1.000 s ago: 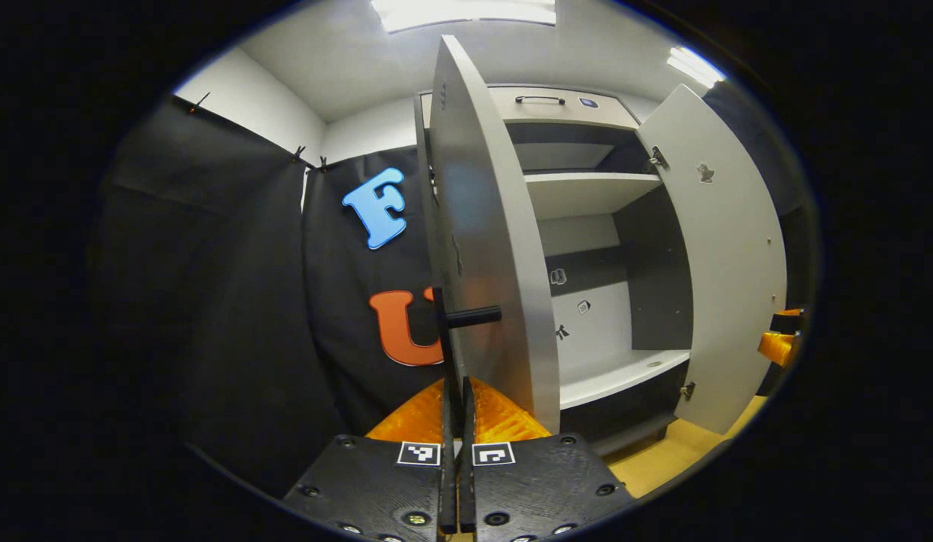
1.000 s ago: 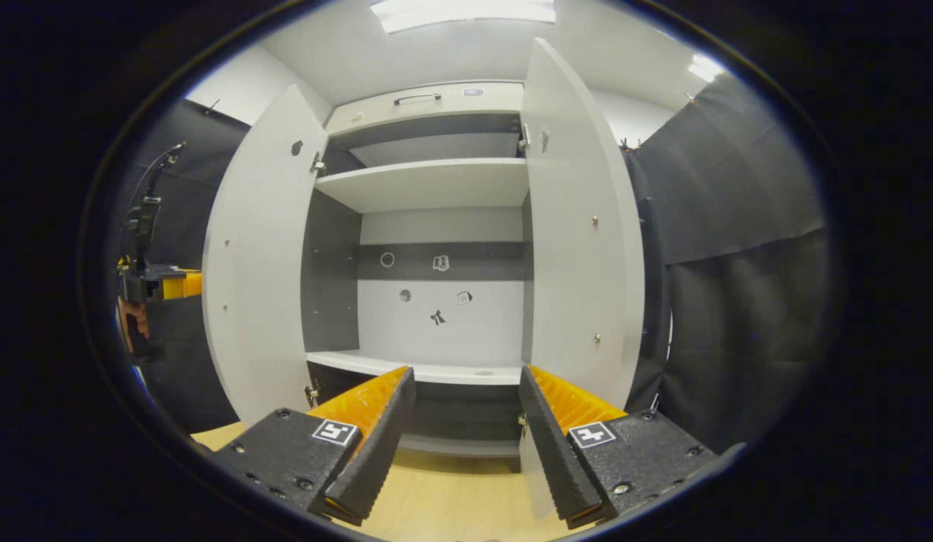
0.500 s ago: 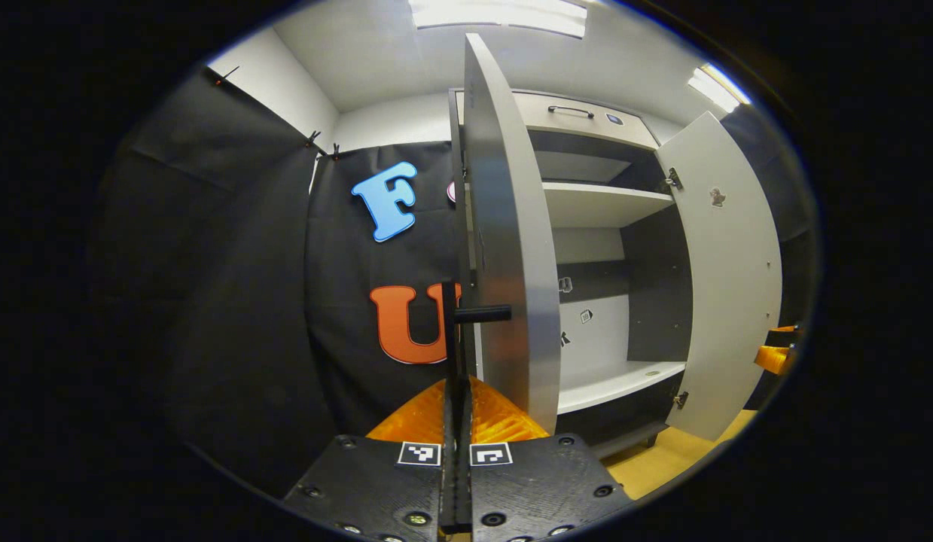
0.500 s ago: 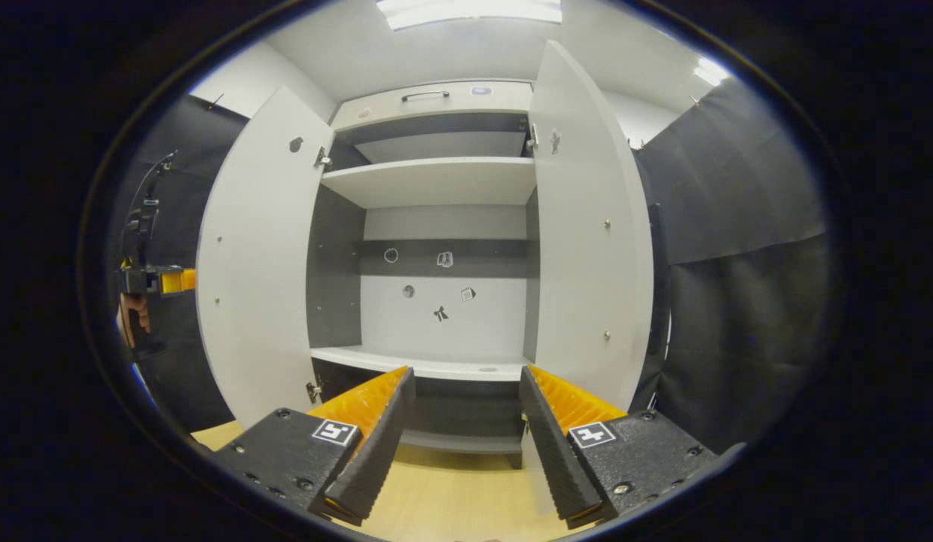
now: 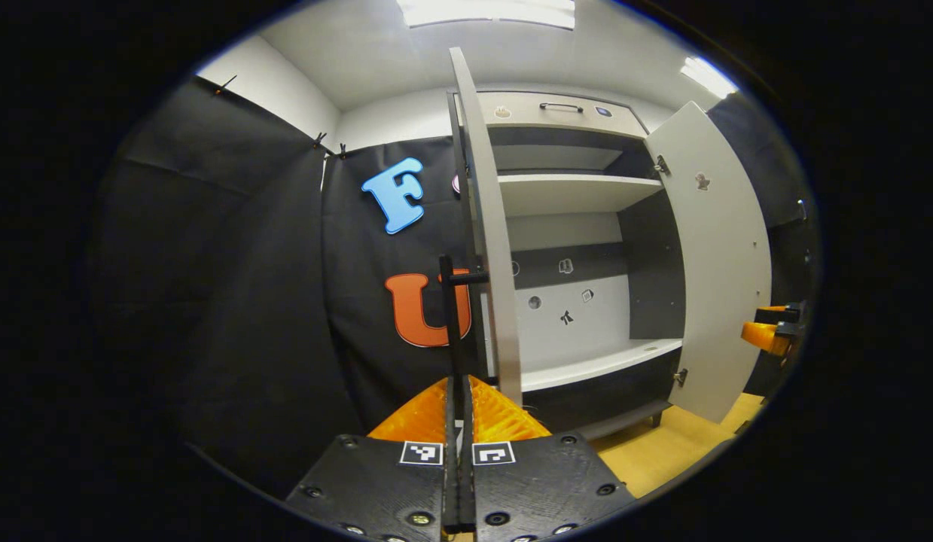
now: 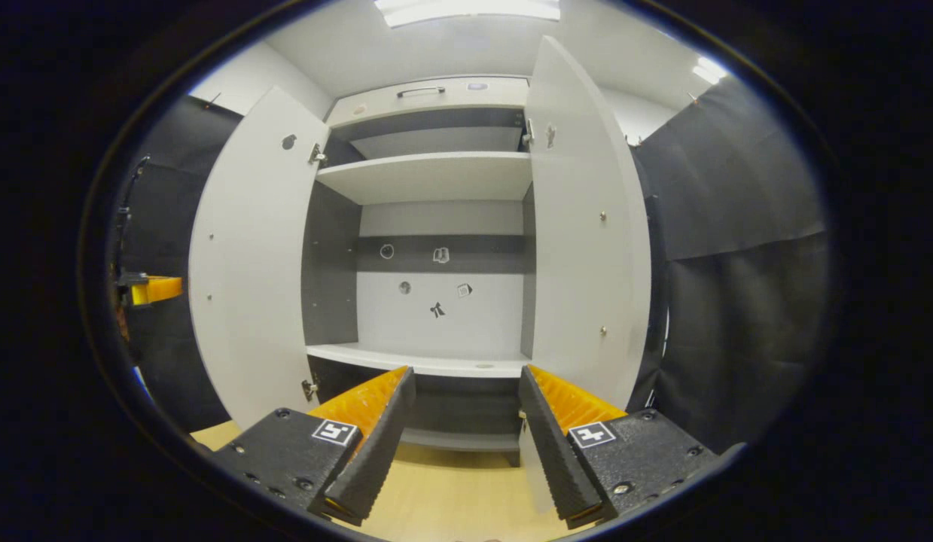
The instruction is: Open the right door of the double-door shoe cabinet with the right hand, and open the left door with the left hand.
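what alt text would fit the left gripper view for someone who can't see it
The left gripper, shut on the left door's handle, holds the left door swung out edge-on. Past it the cabinet stands open with bare shelves, the right door swung wide. The right gripper shows at the far right, beside the right door.

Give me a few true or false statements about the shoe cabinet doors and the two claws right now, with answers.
1. Both cabinet doors stand open. True: left door, right door.
2. The right claw grips a handle. False: it is open, holding nothing.
3. The left claw is shut on the left door's handle. True.
4. Shoes fill the shelves. False: the visible shelves are bare.
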The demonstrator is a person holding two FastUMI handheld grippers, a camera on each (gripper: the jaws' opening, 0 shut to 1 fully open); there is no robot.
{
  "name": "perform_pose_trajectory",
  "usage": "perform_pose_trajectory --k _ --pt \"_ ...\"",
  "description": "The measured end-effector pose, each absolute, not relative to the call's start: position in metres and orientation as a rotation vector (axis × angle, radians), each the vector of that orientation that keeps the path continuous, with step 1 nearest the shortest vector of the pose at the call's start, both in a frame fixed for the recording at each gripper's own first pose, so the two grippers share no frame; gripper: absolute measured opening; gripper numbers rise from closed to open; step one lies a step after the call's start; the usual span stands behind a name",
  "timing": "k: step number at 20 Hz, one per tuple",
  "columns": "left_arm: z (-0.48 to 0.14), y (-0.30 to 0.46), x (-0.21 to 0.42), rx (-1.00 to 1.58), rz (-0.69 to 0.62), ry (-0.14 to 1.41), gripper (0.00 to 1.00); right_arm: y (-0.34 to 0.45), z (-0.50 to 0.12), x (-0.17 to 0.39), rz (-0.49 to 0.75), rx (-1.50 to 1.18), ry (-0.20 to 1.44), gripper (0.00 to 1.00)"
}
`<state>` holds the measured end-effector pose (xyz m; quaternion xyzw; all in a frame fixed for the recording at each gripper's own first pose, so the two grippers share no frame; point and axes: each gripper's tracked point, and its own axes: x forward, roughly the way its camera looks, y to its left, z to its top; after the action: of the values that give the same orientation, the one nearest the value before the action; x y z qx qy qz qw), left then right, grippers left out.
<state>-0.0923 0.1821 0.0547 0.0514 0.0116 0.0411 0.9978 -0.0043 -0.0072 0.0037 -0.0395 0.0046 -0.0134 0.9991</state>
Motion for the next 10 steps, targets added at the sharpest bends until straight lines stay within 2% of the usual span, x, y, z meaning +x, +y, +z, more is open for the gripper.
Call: perform_pose_trajectory --k 4,5,8,10 --pt "0.058 0.092 -0.084 0.028 -0.075 -0.005 0.00 -0.007 0.000 -0.002 -0.016 -0.067 0.024 0.91" --pt "0.056 0.077 -0.074 0.008 -0.083 -0.025 0.00 -0.004 0.000 -0.002 -0.007 -0.060 0.026 0.87" --pt "0.033 0.034 -0.039 -0.025 -0.124 -0.019 0.02 0.000 0.002 -0.009 0.011 -0.062 0.017 0.87" --pt "0.024 0.025 -0.022 -0.041 -0.095 -0.038 0.08 -0.001 0.006 -0.015 0.008 -0.073 0.000 0.88"
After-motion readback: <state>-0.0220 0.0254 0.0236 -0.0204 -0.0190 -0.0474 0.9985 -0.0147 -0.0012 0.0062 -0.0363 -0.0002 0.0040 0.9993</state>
